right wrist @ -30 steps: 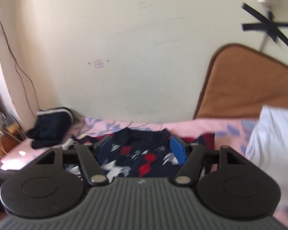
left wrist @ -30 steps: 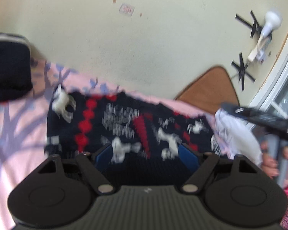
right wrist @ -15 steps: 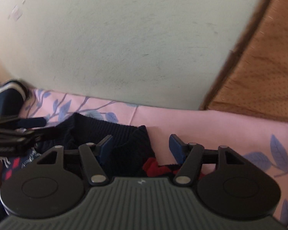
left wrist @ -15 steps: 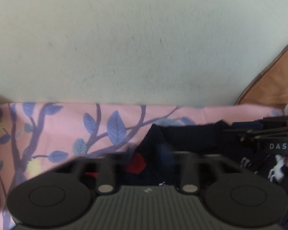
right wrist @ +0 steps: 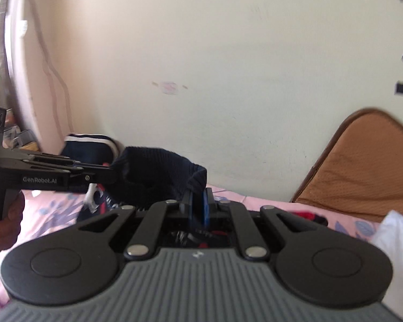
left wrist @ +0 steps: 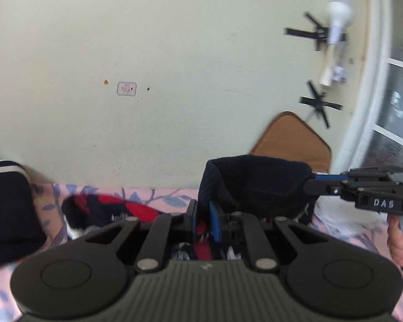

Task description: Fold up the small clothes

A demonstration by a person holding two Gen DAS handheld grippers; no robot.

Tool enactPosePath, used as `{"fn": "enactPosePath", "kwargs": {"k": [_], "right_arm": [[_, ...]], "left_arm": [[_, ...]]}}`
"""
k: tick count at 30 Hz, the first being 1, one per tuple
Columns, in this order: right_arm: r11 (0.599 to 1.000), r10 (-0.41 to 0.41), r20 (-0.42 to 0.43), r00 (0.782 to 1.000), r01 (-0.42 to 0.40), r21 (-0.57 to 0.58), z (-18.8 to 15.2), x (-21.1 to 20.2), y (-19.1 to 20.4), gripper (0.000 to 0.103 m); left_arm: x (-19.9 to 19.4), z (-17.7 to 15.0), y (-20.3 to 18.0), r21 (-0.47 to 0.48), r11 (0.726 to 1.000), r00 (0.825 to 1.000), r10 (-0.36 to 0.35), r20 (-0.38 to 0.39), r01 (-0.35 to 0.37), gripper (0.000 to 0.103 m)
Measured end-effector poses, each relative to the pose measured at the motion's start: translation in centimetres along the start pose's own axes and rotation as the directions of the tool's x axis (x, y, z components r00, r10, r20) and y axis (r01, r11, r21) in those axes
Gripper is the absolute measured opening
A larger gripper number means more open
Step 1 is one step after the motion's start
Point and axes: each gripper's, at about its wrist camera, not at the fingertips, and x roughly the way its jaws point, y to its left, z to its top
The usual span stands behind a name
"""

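Note:
A small navy sweater (left wrist: 255, 185) with red and white patterns hangs lifted above the pink floral bedsheet (left wrist: 153, 198). My left gripper (left wrist: 202, 221) is shut on its left top edge. My right gripper (right wrist: 197, 208) is shut on its right top edge; it also shows in the left wrist view (left wrist: 313, 182) at the far right. The sweater (right wrist: 158, 174) stretches between the two grippers, and its lower part trails on the sheet. The left gripper also shows in the right wrist view (right wrist: 104, 174).
A folded dark garment with white stripes (left wrist: 5, 209) lies at the left by the wall. A white cloth (right wrist: 397, 257) lies at the right. A brown cushion (right wrist: 368, 166) leans on the wall behind. A window frame (left wrist: 376, 107) stands at the far right.
Both grippers went down to the sweater's far edge, shut on it, and have lifted it off the sheet.

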Motion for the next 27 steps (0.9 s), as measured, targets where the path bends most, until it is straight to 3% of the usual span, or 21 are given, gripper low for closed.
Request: {"fn": "enactPosePath", "kwargs": {"k": [3, 6, 11, 14, 15, 17, 18, 21, 23, 24, 27], "right_arm": [[0.999, -0.015, 0.021, 1.0, 0.016, -0.049, -4.1, -5.4, 3.3, 0.01], [0.993, -0.056, -0.005, 0.998, 0.055, -0.106, -9.0, -8.3, 6.5, 0.01], [0.987, -0.135, -0.101, 0.986, 0.125, -0.103, -15.0, -6.6, 8.5, 0.01], [0.98, -0.163, -0.082, 0.983, 0.151, -0.131, -14.6, -5.7, 8.7, 0.013], [0.982, -0.148, -0.091, 0.985, 0.135, -0.132, -14.2, -5.9, 8.7, 0.016], [0.991, -0.088, -0.078, 0.993, 0.08, -0.104, -13.7, -7.4, 8.1, 0.036], [0.995, -0.058, -0.069, 0.996, 0.052, -0.085, -13.5, -8.2, 7.9, 0.045], [1.0, -0.003, -0.018, 1.0, 0.002, -0.023, -12.6, -10.9, 7.0, 0.046], [1.0, -0.022, 0.025, 0.999, 0.022, 0.021, -11.7, -11.3, 6.5, 0.046], [0.999, -0.04, 0.039, 0.998, 0.038, 0.038, -11.2, -11.0, 6.3, 0.045], [0.993, -0.107, 0.046, 0.993, 0.104, 0.048, -10.4, -8.4, 6.5, 0.045]], "left_arm": [[-4.1, -4.7, -0.6, 0.003, 1.0, 1.0, -0.016, -0.007, 0.016, 0.01], [-6.5, -8.6, -0.5, -0.048, 0.998, 0.997, -0.035, -0.064, 0.032, 0.01], [-5.3, -12.6, 0.2, -0.1, 0.995, 0.981, -0.029, -0.193, 0.01, 0.015], [-5.9, -13.1, 0.4, -0.118, 0.993, 0.982, -0.042, -0.185, 0.02, 0.018], [-6.7, -12.9, 0.5, -0.118, 0.992, 0.984, -0.054, -0.169, 0.034, 0.026], [-9.1, -12.7, 0.8, -0.105, 0.99, 0.99, -0.101, -0.094, 0.091, 0.043], [-10.4, -12.6, 1.1, -0.105, 0.989, 0.992, -0.113, -0.057, 0.107, 0.047], [-12.1, -11.5, 2.7, -0.152, 0.983, 0.995, -0.105, 0.004, 0.104, 0.044], [-11.5, -10.6, 3.5, -0.18, 0.98, 0.997, -0.078, 0.015, 0.08, 0.041], [-10.7, -10.1, 3.7, -0.188, 0.98, 0.998, -0.065, 0.009, 0.065, 0.034], [-7.8, -9.2, 3.3, -0.172, 0.983, 0.997, -0.074, -0.017, 0.07, 0.025]]}}
